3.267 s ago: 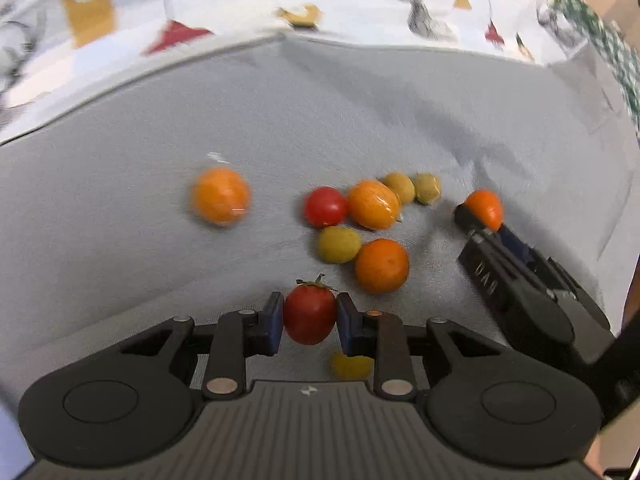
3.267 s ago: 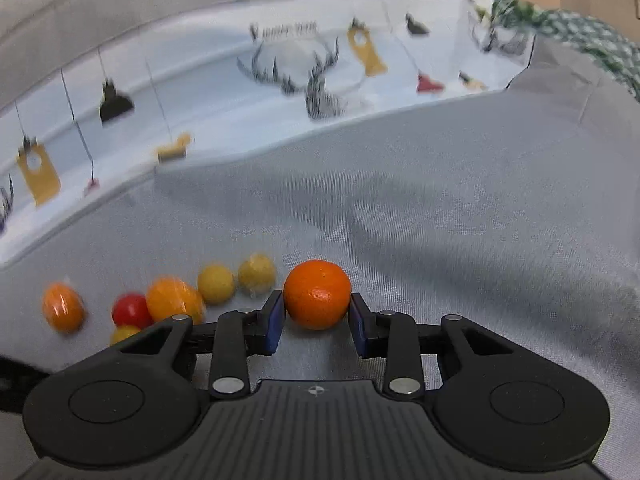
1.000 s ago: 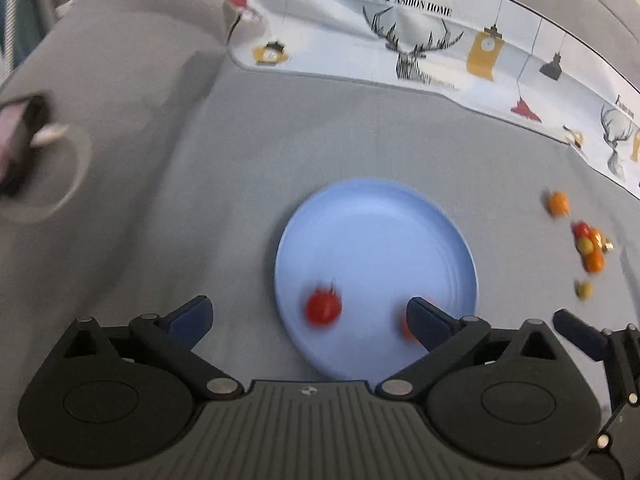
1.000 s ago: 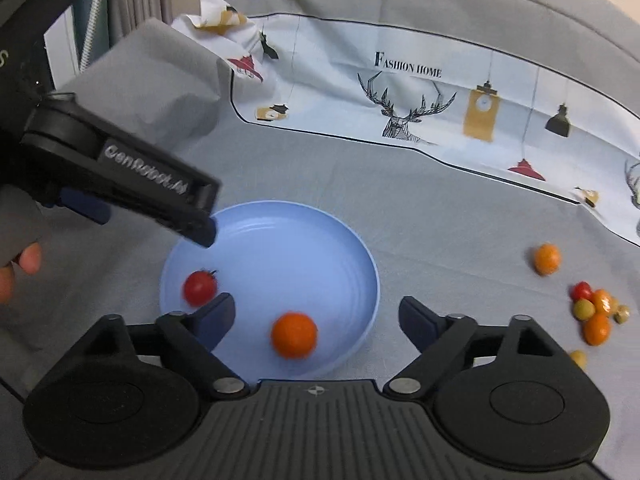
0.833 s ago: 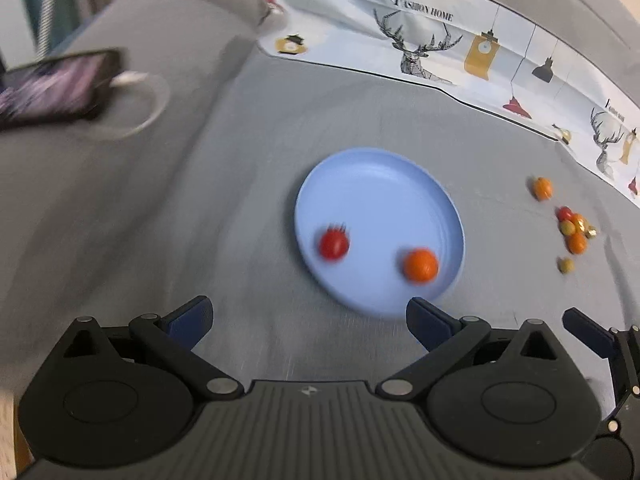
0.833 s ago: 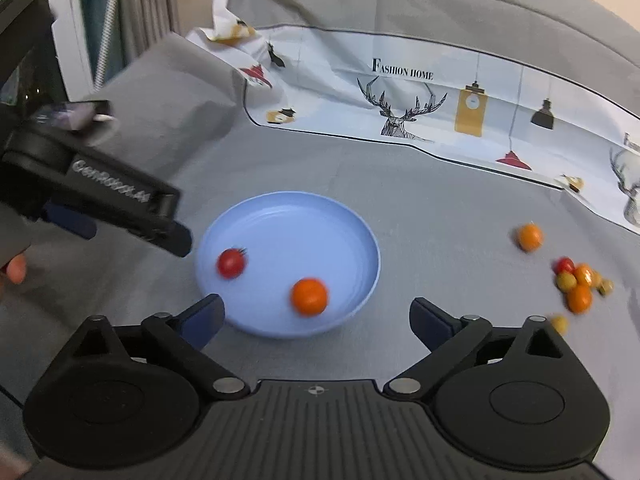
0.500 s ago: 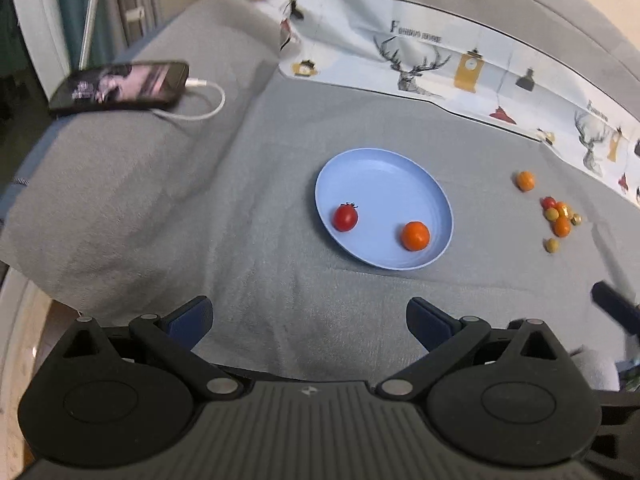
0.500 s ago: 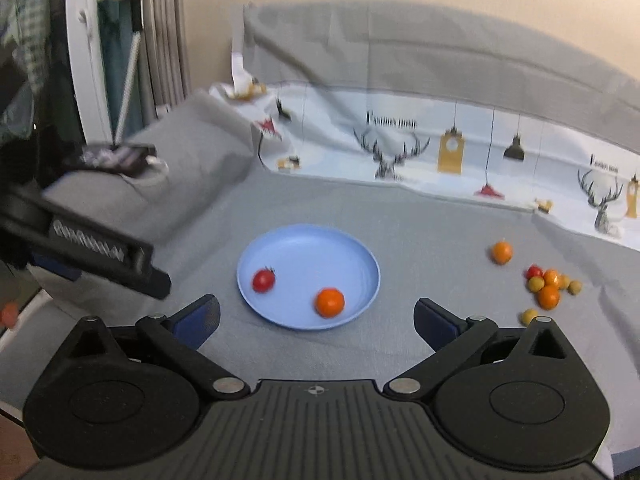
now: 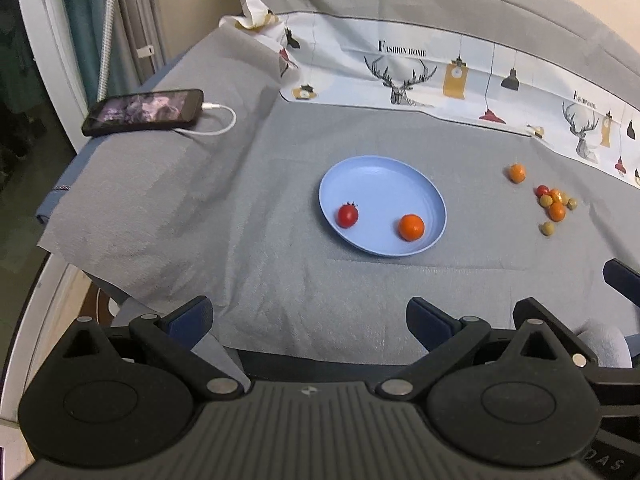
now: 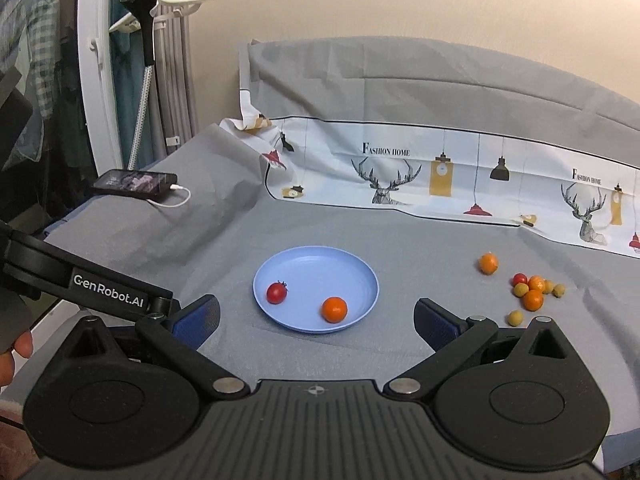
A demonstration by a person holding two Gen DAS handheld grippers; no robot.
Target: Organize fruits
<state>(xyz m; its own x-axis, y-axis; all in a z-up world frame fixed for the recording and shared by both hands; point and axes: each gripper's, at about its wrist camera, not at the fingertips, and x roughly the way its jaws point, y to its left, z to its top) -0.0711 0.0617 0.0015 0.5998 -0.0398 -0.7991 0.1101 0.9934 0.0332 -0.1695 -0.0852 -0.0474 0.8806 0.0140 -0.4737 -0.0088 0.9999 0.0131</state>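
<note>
We saw our left gripper spread wide above the cloth, with a tomato and orange apart on the plate.

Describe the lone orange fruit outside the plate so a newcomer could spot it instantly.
Start at the blue plate on the grey cloth, then look right toward the fruit cluster. The lone orange fruit lies alone between them, nearer the deer-print banner, touching nothing.

right gripper cropped at edge, clustered fruits indistinct
</note>
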